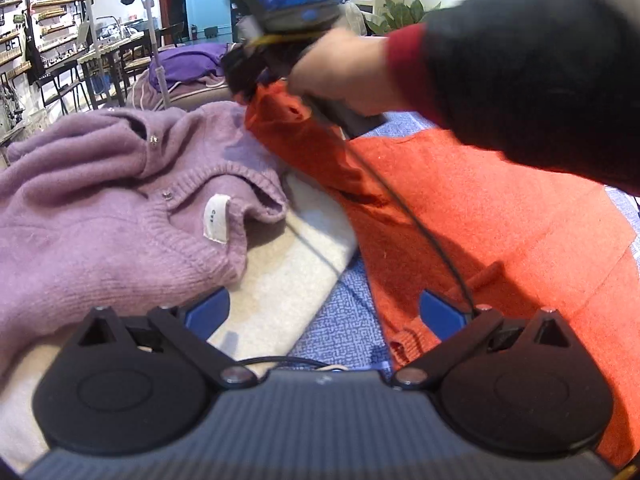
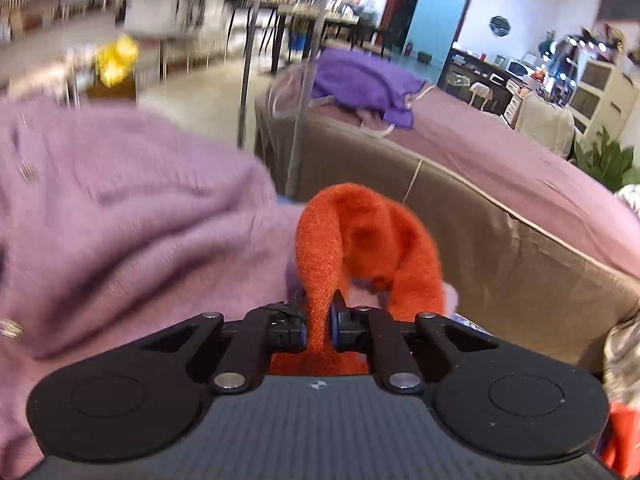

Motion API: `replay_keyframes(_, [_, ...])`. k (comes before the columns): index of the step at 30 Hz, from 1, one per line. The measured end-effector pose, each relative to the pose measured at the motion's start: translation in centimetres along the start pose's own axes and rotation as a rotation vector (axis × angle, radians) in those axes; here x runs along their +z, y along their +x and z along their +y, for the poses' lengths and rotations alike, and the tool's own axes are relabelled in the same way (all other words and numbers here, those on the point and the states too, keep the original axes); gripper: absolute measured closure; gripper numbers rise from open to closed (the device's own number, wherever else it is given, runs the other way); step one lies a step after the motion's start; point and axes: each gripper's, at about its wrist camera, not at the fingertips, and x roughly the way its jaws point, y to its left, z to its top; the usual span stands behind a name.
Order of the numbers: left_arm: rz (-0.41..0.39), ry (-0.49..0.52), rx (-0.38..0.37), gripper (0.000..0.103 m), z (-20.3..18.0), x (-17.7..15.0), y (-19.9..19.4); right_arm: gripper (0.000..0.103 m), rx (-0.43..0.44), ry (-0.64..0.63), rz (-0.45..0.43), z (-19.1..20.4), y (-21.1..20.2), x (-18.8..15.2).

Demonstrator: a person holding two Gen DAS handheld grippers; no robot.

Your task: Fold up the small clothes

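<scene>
From the left wrist camera, the left tongs (image 1: 325,312) stand wide open with nothing between the blue pads; below the gap lie a strip of blue patterned cloth (image 1: 340,340) and a cream towel (image 1: 288,280). A lilac knit sweater (image 1: 112,208) with a white neck label is heaped to the left, on the towel. The orange knit garment (image 1: 480,216) lies spread to the right over the blue cloth, one sleeve drawn up toward the top centre. There a hand (image 1: 340,72) in a dark sleeve with a red cuff holds the right tongs (image 1: 240,84), which look to be at that sleeve's end, though blur hides the tips.

From the right wrist camera, the right tongs (image 2: 319,326) are nearly closed, pinching a fold of the orange knit garment (image 2: 360,240) that loops up beyond the pads. The lilac knit sweater (image 2: 120,220) bulks on the left, touching the orange cloth. Behind stands a bed (image 2: 500,168) with a mauve cover and a purple blanket (image 2: 360,80) on it.
</scene>
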Motion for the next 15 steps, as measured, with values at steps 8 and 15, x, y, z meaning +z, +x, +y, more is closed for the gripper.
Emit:
replay_keyframes(8, [-0.025, -0.019, -0.008, 0.0, -0.5, 0.5, -0.7, 0.085, 0.497, 0.102, -0.192, -8.7, -16.9, -5.9])
replay_keyframes(15, [-0.031, -0.084, -0.044, 0.0, -1.5, 1.7, -0.5, 0.06, 0.575, 0.108, -0.038, -13.6, -26.9, -19.4])
